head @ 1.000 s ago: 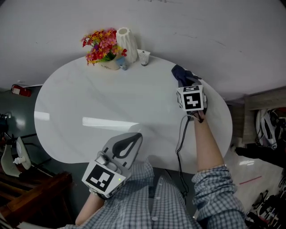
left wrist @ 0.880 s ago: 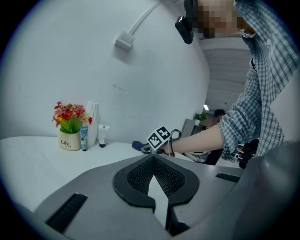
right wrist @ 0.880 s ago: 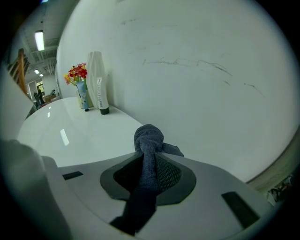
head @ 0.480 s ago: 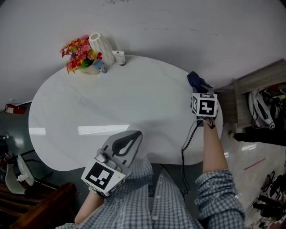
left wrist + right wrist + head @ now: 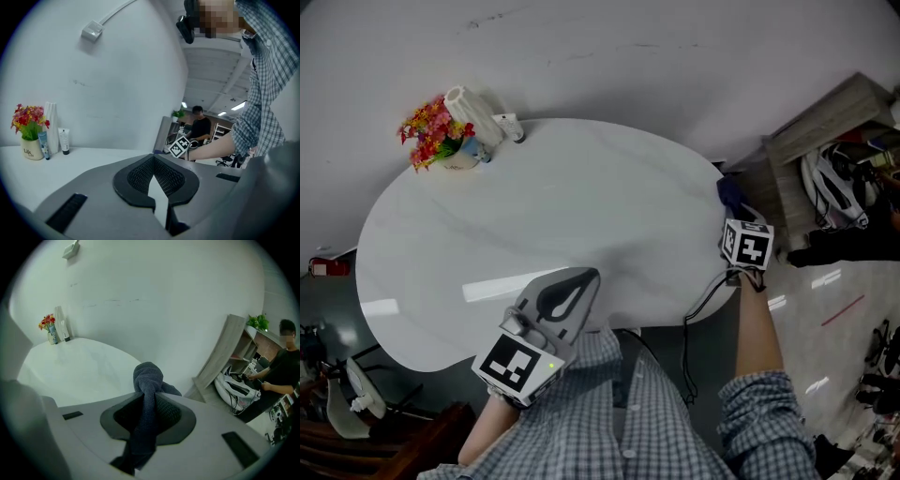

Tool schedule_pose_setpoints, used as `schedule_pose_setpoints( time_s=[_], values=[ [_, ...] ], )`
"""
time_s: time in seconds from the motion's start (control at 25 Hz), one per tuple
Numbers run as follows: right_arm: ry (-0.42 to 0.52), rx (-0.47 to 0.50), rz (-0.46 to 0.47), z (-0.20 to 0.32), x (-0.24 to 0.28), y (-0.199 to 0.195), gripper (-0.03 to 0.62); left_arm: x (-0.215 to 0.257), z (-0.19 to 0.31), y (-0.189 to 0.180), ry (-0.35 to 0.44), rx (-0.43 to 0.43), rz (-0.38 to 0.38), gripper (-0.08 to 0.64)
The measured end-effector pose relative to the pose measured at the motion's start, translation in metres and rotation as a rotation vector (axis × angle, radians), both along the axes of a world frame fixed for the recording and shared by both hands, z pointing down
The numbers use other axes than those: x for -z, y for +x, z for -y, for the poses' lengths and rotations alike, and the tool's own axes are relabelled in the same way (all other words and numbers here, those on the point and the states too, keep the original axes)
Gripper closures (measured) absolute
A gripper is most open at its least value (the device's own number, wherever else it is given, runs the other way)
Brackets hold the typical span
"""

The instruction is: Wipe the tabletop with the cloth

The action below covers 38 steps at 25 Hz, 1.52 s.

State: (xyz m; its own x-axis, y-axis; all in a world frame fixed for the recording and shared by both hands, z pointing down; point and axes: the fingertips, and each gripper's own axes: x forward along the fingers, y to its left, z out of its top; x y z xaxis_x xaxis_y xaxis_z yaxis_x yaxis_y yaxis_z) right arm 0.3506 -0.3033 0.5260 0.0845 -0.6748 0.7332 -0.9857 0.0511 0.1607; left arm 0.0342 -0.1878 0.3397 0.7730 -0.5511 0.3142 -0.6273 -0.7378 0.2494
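The right gripper [image 5: 737, 214] has its jaws pinched tight on the dark blue cloth [image 5: 729, 194], and it has travelled a good way: a second ago it was working well in on the white tabletop [image 5: 534, 216], and now it has slid out to the table's right rim, with the cloth sitting just at that edge ahead of the jaw tips. Whether the cloth still presses on the surface there, I cannot tell. In the right gripper view the cloth [image 5: 147, 380] bunches up in a knot past the tips of the right gripper [image 5: 147, 397] and trails back down between the pads, while the tabletop [image 5: 79, 366] spreads ahead and to the left of the jaws. The left gripper [image 5: 574, 284] has hardly budged; it hangs at the near edge of the table by the checked shirt [image 5: 619, 422], jaws closed together with nothing between them, as the left gripper view [image 5: 154, 161] shows. Far ahead of those jaws and off to their left stand the flower pot [image 5: 29, 129] and a small tube [image 5: 64, 140] against the wall.
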Motion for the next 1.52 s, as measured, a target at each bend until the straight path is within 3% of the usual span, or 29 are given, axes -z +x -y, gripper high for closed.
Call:
schedule_pose_setpoints(
  time_s=[0.28,0.56,0.88,1.12,1.32,1.52],
  values=[
    [-0.012,-0.053,0.034,-0.078,-0.004,0.009,0.529,0.007,-0.009,0.021,0.028,-0.057,0.012,0.554],
    [-0.017,-0.064,0.087,-0.144,-0.008,-0.014,0.529,0.016,-0.014,0.039,0.053,-0.085,-0.019,0.554],
    [-0.075,0.077,0.155,-0.196,-0.010,-0.078,0.529,0.024,-0.020,0.045,0.079,-0.072,-0.042,0.554],
    [-0.099,0.183,0.250,-0.218,-0.010,-0.137,0.529,0.026,-0.028,0.041,0.091,-0.057,-0.014,0.554],
    [-0.133,0.309,0.347,-0.230,-0.010,-0.193,0.529,0.029,-0.036,0.034,0.096,-0.038,-0.003,0.554],
    [-0.150,0.435,0.383,-0.236,-0.007,-0.232,0.529,0.031,-0.043,0.023,0.112,-0.018,-0.002,0.554]
  ],
)
